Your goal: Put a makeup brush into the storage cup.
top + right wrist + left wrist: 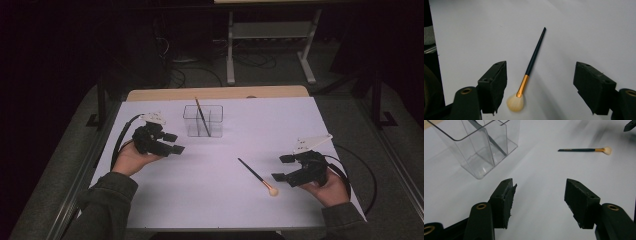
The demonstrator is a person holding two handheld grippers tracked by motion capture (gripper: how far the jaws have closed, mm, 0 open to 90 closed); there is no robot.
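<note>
lying mid-table, brush (pixel 257 176) seemingly well clear of edges.

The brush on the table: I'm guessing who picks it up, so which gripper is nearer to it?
Right. The right gripper sits open just beside the brush, near its bristle end. The left gripper is open across the table, by the clear holder.

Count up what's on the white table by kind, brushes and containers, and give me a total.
Brushes: 2, one lying loose on the table, one standing in the container.
Clear plastic containers: 1.
Total: 3.
</note>
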